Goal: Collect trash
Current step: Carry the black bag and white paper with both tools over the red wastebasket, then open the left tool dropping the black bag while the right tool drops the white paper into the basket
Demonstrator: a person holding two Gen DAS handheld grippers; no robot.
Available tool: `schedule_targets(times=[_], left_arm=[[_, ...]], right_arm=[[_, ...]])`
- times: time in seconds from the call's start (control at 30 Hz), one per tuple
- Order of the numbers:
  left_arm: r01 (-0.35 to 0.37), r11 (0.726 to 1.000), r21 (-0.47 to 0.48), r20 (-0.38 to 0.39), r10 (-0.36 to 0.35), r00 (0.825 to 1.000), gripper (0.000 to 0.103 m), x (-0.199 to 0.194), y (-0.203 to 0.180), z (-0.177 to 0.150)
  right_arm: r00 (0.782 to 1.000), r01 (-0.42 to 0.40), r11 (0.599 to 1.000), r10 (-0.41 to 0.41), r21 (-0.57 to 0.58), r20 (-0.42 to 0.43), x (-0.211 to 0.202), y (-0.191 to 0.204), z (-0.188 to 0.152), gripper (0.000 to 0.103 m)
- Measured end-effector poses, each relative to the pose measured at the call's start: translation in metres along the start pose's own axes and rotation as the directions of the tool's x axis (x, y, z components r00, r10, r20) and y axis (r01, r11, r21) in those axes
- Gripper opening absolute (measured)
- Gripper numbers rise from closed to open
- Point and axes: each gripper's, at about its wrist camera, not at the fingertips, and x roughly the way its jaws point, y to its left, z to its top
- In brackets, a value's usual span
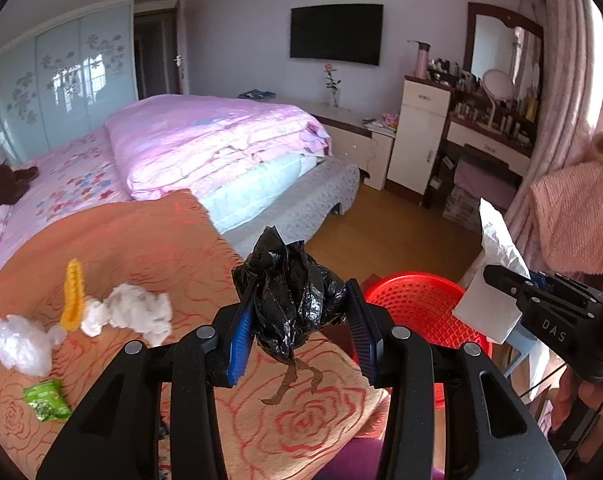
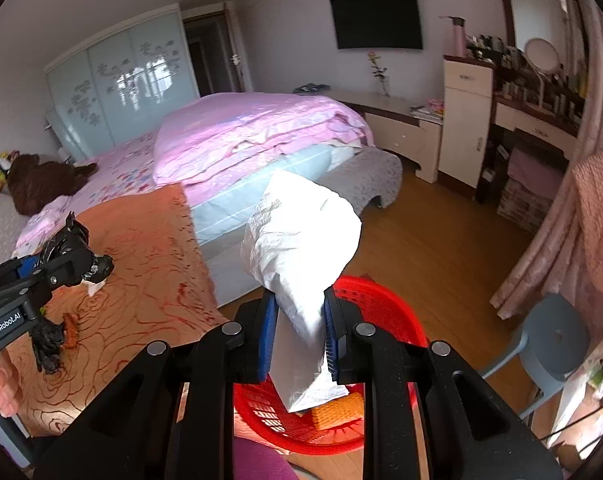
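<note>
Left gripper (image 1: 301, 316) clamped on crumpled black bag (image 1: 289, 296); right gripper (image 2: 301, 332) pinching white paper bag (image 2: 301, 248) above red basket (image 2: 381, 312).

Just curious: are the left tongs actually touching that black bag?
Touching. In the left wrist view, the left tongs pinch the crumpled black bag between both blue pads.

I'm in a sunlit bedroom with pale walls (image 1: 237, 20) and a wood floor (image 1: 385, 224). Ahead is the bed (image 1: 205, 148) under pink quilts, an orange cover nearest me. A dark TV (image 1: 336, 34) hangs opposite; a mirrored dressing table (image 1: 497, 120) stands right, beside what looks like pink curtains (image 1: 573, 80). The wardrobe (image 1: 61, 80) has frosted floral doors.
</note>
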Motion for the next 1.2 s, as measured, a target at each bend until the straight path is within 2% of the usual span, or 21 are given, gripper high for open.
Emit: schedule_targets(times=[0.4, 0.77, 1.2], left_arm=[[0.075, 0.996, 0.048, -0.066, -0.072, 0.995, 0.041, 0.035, -0.042, 0.004], [0.139, 0.986, 0.087, -0.165, -0.124, 0.978, 0.041, 0.078, -0.072, -0.007], [0.158, 0.980, 0.119, -0.244, -0.125, 0.962, 0.044, 0.113, -0.086, -0.022]], right_arm=[[0.996, 0.072, 0.993, -0.066, 0.098, -0.066, 0.013, -0.037, -0.015, 0.021], [0.988, 0.105, 0.988, -0.091, 0.114, -0.122, 0.032, -0.049, -0.024, 0.021], [0.983, 0.121, 0.988, -0.105, 0.096, -0.153, 0.053, -0.050, -0.028, 0.025]])
